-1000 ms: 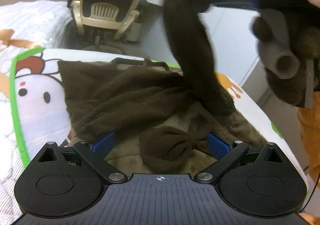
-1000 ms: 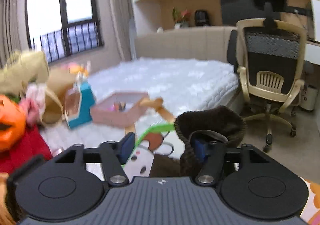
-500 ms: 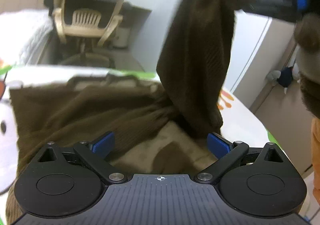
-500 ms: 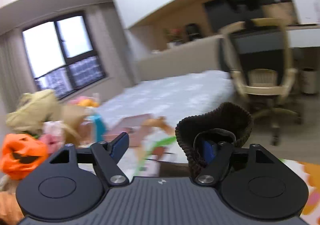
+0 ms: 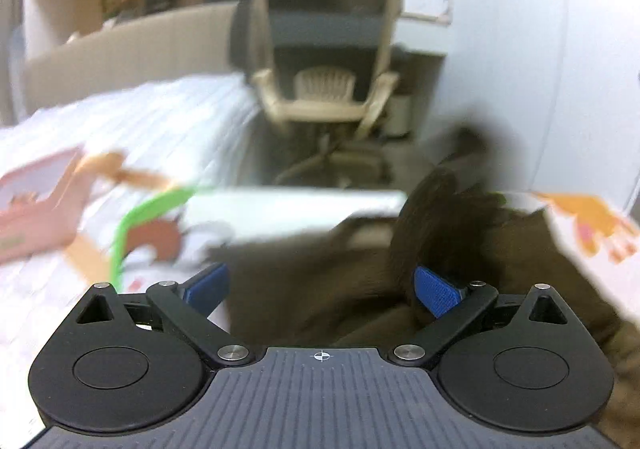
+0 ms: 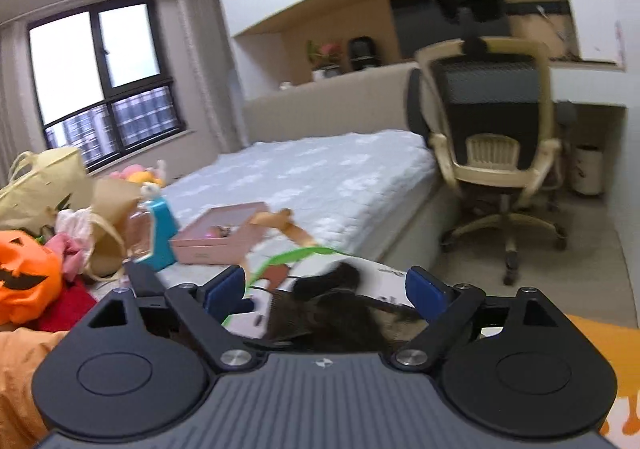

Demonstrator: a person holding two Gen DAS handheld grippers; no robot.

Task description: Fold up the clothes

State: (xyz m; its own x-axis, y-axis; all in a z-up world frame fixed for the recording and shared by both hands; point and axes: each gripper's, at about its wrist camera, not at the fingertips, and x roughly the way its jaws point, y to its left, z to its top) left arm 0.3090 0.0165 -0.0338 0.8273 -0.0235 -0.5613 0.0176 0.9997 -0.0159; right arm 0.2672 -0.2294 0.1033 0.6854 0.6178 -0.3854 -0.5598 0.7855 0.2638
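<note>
A dark brown knitted sweater [image 5: 320, 269] lies on a white cartoon-print mat [image 5: 280, 209]. In the blurred left wrist view my left gripper [image 5: 320, 287] hovers open just above it. A sleeve cuff [image 5: 424, 233] bunches up right behind the gripper's right pad [image 5: 434, 291]; whether they touch I cannot tell. In the right wrist view my right gripper [image 6: 325, 291] is open and holds nothing. The sweater's sleeve [image 6: 332, 313] lies loose below and between its fingers, over the mat [image 6: 384, 273].
A beige office chair [image 6: 492, 137] stands past the mat's far edge, beside a white bed [image 6: 312, 173]. A pink box [image 6: 216, 237], a teal box [image 6: 162, 229], bags and an orange pumpkin bucket [image 6: 24, 281] crowd the left. Orange cloth [image 6: 16, 377] sits at lower left.
The sleeve cuff that hung hooked over my right gripper's right finger has slipped off and dropped onto the sweater. My left gripper has swung up and forward, with blur.
</note>
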